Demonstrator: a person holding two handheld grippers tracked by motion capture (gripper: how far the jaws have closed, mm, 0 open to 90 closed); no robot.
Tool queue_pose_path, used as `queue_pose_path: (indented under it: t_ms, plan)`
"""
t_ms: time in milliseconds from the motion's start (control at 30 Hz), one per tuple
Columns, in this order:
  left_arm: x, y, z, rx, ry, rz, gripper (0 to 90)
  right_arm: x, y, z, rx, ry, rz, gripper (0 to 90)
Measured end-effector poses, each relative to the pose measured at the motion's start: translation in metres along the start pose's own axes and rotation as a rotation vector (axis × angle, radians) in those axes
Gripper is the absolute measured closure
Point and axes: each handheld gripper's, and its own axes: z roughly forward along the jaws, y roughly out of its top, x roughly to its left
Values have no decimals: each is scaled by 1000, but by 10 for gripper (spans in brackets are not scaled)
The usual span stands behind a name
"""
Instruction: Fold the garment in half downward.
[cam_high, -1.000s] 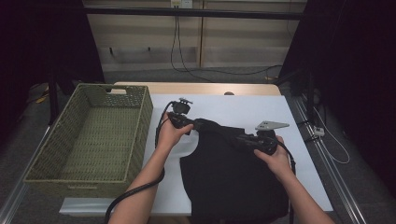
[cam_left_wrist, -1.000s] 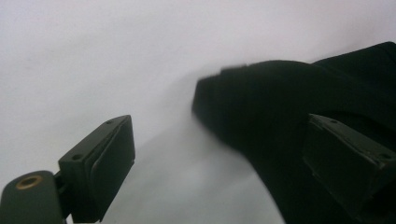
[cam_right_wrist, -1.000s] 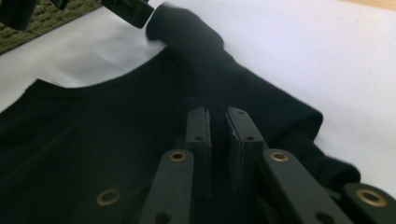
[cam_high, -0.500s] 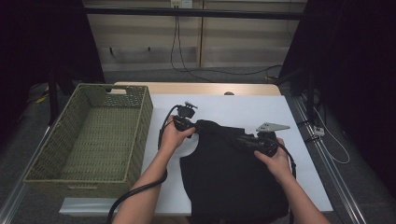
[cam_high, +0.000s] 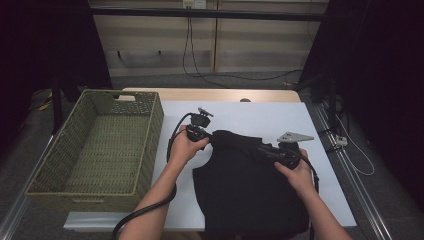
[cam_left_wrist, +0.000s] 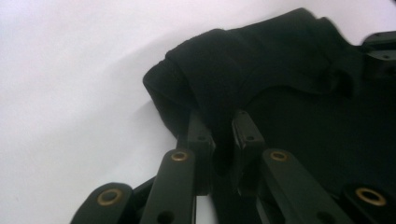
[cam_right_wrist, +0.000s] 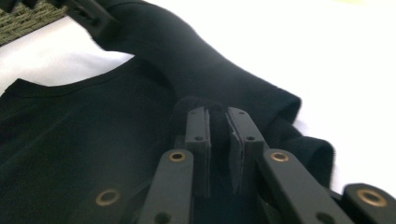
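A black garment (cam_high: 250, 195) lies spread on the white table (cam_high: 260, 117), its lower part hanging over the near edge. My left gripper (cam_high: 212, 136) is at the garment's upper left corner. Its jaws have just been closing, and in the left gripper view they (cam_left_wrist: 223, 120) are shut on a rolled fold of the black cloth (cam_left_wrist: 261, 60). My right gripper (cam_high: 259, 148) holds the upper right part. In the right gripper view it (cam_right_wrist: 217, 113) pinches a thick fold of the garment (cam_right_wrist: 84, 140). The cloth between the two grippers bunches into a ridge.
A green woven basket (cam_high: 154, 131) stands at the table's left, beside the left hand. Bare white tabletop lies beyond the garment and to its right. Cables trail from both grippers, and a dark rail (cam_high: 345, 165) runs along the table's right edge.
The left gripper's jaws have closed onto the garment's upper left fold, and that hand has shifted slightly toward the garment. The right hand has kept still, holding the cloth.
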Motion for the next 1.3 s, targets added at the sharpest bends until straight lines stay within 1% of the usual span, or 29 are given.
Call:
queue_pose_path:
  t_ms: [100,133,200,267,333,400,433,533,567,600,633,667,800,867,933,1000,1067,1100,1133,1167,1267,1300]
  plan:
    - [-4,-4,-8,-8,-20,-10,809,-1,0,-7,-11,-9,-2,798]
    - [-5,-5,-9,-13,-19,-11,809,-2,0,-10,-16,-11,1,798]
    - [-9,-7,-13,-13,-33,-7,809,-4,-1,-15,-27,-14,6,799]
    - [-14,-9,-16,-20,-33,-7,809,-5,-2,-21,-37,-18,8,799]
    - [-20,-11,-19,-13,-47,7,809,-6,-3,-27,-48,-19,7,799]
    - [-25,-12,-21,-14,-48,15,809,-7,-3,-35,-62,-23,12,799]
    - [-28,-13,-23,-10,-57,27,809,-7,-3,-37,-67,-24,12,800]
    - [-34,-16,-26,-17,-72,35,809,-7,-6,-49,-84,-26,8,800]
    - [-36,-17,-27,-22,-71,32,809,-6,-6,-52,-89,-24,6,799]
    - [-38,-19,-27,-22,-69,32,809,-5,-7,-54,-89,-25,3,799]
    - [-40,-20,-28,-15,-75,42,809,-4,-8,-57,-90,-25,-6,799]
    - [-41,-21,-28,-16,-79,41,809,-2,-9,-60,-91,-26,-6,800]
    - [-48,-27,-28,-14,-81,53,809,1,-13,-68,-89,-28,-13,800]
    - [-50,-30,-28,-8,-88,65,809,2,-15,-70,-90,-28,-15,800]
    - [-53,-33,-29,-14,-98,58,810,3,-17,-73,-91,-29,-18,800]
    - [-55,-34,-30,-10,-105,70,810,4,-18,-75,-91,-28,-24,800]
    - [-57,-36,-30,-9,-116,73,810,4,-19,-78,-91,-25,-26,800]
    - [-59,-37,-30,-16,-122,64,809,5,-20,-79,-90,-26,-27,800]
    - [-59,-38,-30,-5,-129,72,810,5,-21,-80,-91,-25,-26,800]
    - [-60,-39,-30,-9,-129,68,810,6,-23,-81,-89,-22,-32,800]
    - [-61,-43,-31,-8,-134,73,810,9,-25,-82,-88,-12,-33,800]
    - [-62,-43,-30,-8,-134,72,809,10,-26,-83,-85,-12,-42,800]
